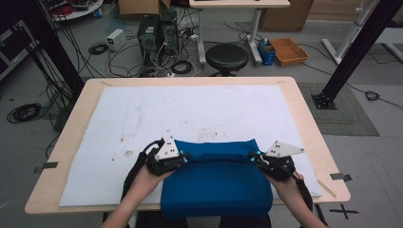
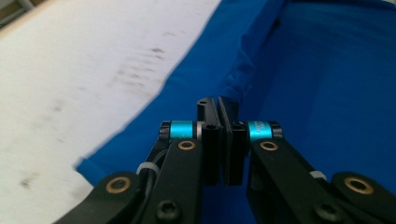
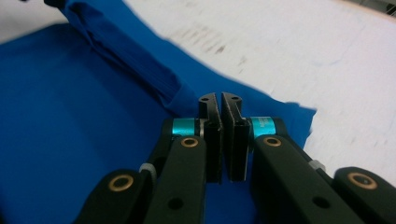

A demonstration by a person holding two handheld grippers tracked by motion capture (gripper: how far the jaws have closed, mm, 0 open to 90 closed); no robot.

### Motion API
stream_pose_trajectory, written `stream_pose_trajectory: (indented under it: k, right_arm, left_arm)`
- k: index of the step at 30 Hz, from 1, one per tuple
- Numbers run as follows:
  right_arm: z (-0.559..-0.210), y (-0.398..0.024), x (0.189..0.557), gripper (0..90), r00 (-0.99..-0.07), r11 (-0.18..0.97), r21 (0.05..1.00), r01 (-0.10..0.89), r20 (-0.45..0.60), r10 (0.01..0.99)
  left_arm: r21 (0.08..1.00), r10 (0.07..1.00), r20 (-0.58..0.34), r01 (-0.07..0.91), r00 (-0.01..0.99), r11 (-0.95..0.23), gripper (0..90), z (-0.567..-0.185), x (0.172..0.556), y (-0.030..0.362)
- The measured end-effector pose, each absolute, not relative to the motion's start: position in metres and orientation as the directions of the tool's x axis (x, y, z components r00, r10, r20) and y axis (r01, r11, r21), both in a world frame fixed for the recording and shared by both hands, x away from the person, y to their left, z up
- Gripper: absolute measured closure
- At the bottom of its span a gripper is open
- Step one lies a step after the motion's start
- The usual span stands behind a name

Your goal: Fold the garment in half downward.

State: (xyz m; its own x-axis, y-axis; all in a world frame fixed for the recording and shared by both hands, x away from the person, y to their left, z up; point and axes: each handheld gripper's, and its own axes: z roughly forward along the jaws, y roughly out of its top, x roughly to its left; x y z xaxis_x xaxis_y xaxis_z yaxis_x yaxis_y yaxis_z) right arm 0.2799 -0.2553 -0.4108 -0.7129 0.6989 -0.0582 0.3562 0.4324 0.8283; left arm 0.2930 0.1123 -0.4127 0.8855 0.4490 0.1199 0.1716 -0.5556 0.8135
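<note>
Both grippers — left gripper (image 1: pixel 183 157), right gripper (image 1: pixel 254 158) — pinch unlabelled blue cloth (image 1: pixel 216 183).

The high view looks forward and down from above the person's side of the tabletop (image 1: pixel 304 114), far enough back to take in the whole white mat (image 1: pixel 142 118), the blue cloth (image 1: pixel 216 183) at the near edge, and the floor beyond. The left gripper view rides low on the left claw (image 2: pixel 218 103), looking closely along its jaws across the blue cloth (image 2: pixel 327 84) toward the mat (image 2: pixel 84 60). The right gripper view sits equally close behind the right claw (image 3: pixel 219 99). All three views share the cloth (image 3: pixel 60 102) and the stained mat (image 3: pixel 303 56).
</note>
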Motion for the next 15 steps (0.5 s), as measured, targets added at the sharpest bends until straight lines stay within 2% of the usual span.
stream_pose_trajectory:
  k: [5,8,11,15]
  right_arm:
    - [-0.42,-0.253,0.26,86.8,-0.729,0.483,0.792,0.372,-0.073,0.681]
    - [-0.422,-0.255,0.253,80.4,-0.723,0.489,0.784,0.382,-0.077,0.687]
    - [-0.417,-0.264,0.253,73.6,-0.696,0.454,0.807,0.378,-0.075,0.714]
    - [-0.407,-0.277,0.275,65.8,-0.621,0.358,0.846,0.395,-0.042,0.783]
  left_arm:
    - [0.774,0.412,0.146,0.155,0.899,-0.614,86.5,-0.425,0.274,0.112]
    - [0.763,0.422,0.13,0.181,0.897,-0.621,74.2,-0.428,0.271,0.115]
    - [0.783,0.46,0.125,0.197,0.879,-0.59,67.0,-0.424,0.274,0.12]
    - [0.83,0.569,0.069,0.269,0.819,-0.488,57.5,-0.417,0.294,0.125]
